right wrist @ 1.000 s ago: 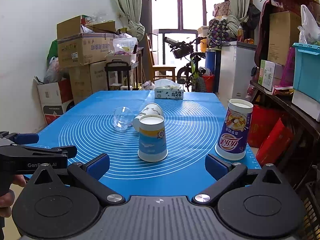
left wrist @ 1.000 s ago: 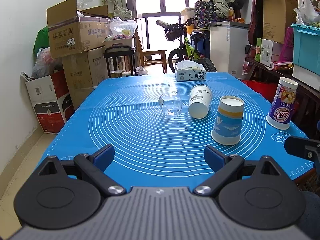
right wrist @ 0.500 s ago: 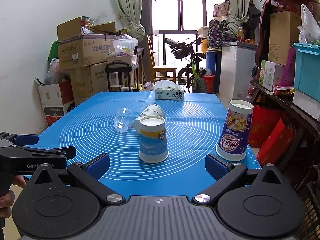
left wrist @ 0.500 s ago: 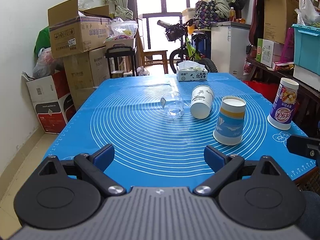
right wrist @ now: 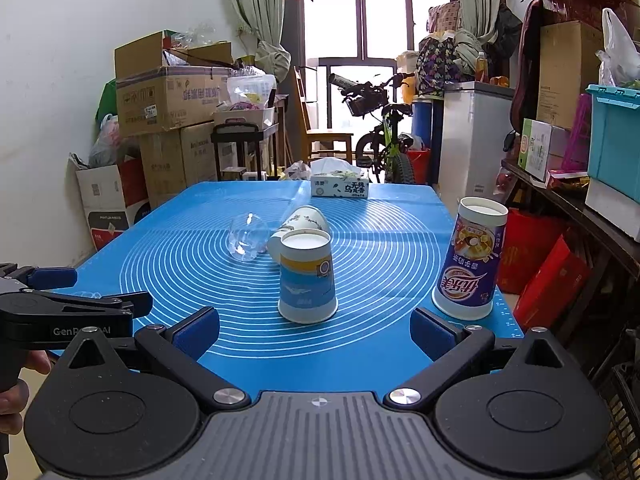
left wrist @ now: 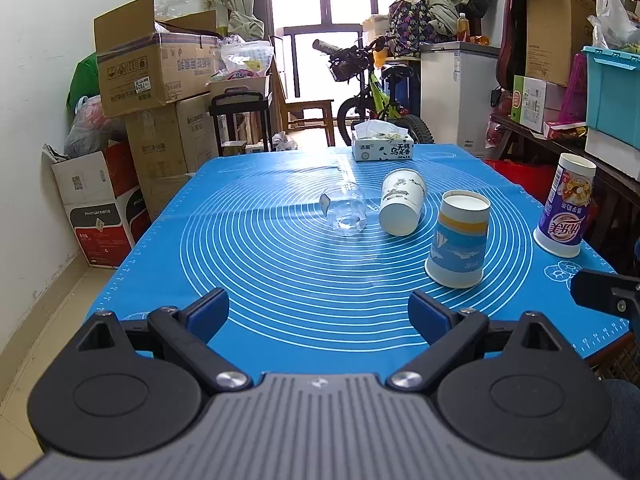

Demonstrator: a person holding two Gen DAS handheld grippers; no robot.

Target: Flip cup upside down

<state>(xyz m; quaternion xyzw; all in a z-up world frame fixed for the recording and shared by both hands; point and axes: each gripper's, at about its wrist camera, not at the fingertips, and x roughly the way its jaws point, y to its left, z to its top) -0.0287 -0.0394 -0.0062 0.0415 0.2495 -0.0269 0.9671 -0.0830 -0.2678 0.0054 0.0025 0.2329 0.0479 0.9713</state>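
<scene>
A blue-and-white paper cup (left wrist: 458, 240) stands upside down on the blue mat (left wrist: 280, 280); it also shows in the right wrist view (right wrist: 306, 276). A white patterned paper cup (left wrist: 401, 207) and a clear glass (left wrist: 346, 216) lie on their sides behind it. A purple cup (left wrist: 566, 206) stands upside down at the right edge, also in the right wrist view (right wrist: 472, 258). My left gripper (left wrist: 318, 312) is open and empty over the mat's near edge. My right gripper (right wrist: 316, 330) is open and empty, just short of the blue-and-white cup.
A tissue box (left wrist: 382, 148) sits at the table's far end. Cardboard boxes (left wrist: 152, 76) are stacked along the left wall. A bicycle (left wrist: 372, 96) and a white cabinet (left wrist: 456, 88) stand beyond the table. Shelves with a teal bin (left wrist: 612, 92) line the right side.
Both views have drifted slightly back and up from the table. No cup has moved and both grippers stay open.
</scene>
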